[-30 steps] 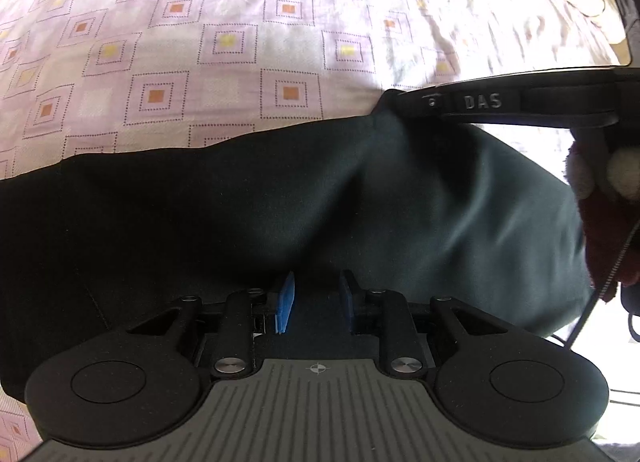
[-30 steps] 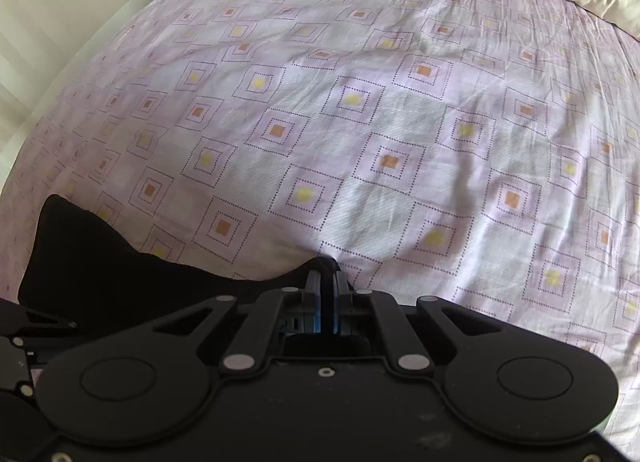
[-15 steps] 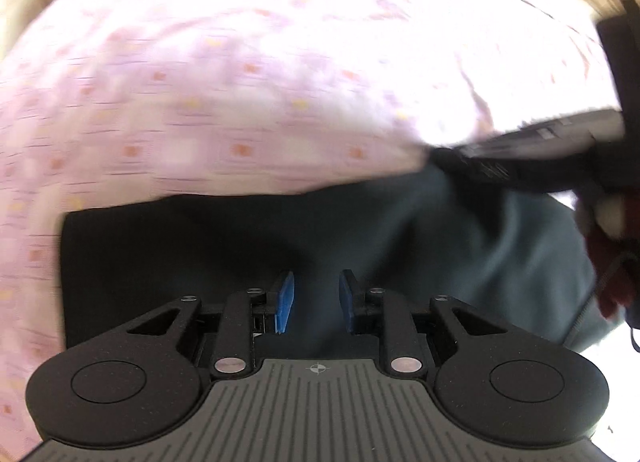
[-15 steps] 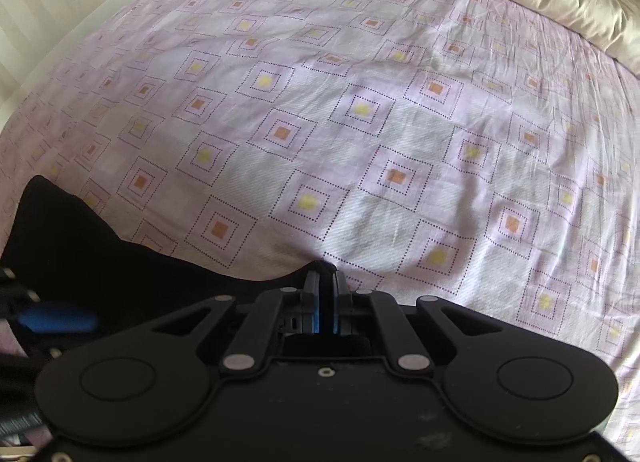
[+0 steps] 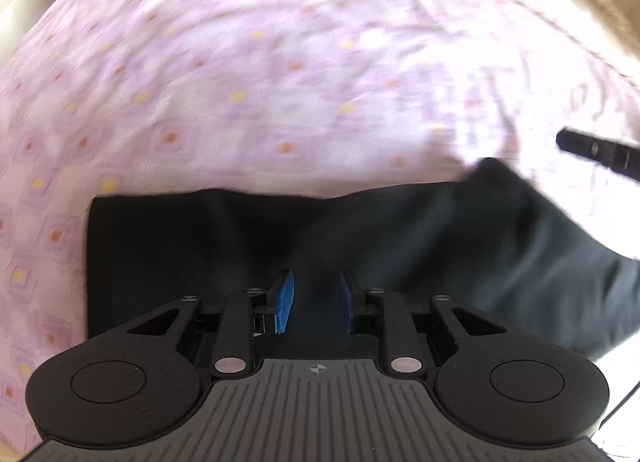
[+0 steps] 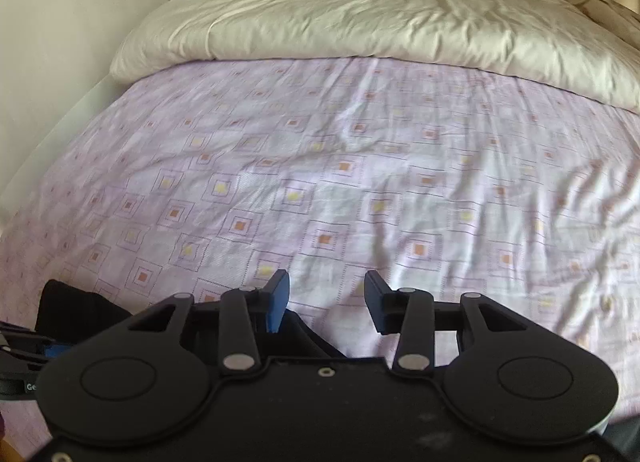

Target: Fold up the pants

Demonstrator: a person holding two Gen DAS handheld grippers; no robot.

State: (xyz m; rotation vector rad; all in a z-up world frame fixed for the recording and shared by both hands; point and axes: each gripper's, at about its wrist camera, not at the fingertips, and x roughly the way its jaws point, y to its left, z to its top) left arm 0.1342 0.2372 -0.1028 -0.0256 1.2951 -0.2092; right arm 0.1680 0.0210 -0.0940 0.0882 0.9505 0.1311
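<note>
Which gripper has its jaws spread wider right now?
The right gripper: its jaws are opening over bare sheet, while the left gripper sits narrower above the black pants.

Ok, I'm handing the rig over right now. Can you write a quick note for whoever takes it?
Left gripper: jaws narrowly apart, low over the pants; cannot tell whether cloth is pinched.
Right gripper: jaws opening, nothing between them, only bedsheet beyond.
Pants: dark folded band on the sheet, left edge straight, right end puffed up. The duvet is bunched at the far end, clear of them.
Done: at least one fold, by the look of it.
Left: probably flatten the right end, then fold again if a smaller stack is wanted.
</note>
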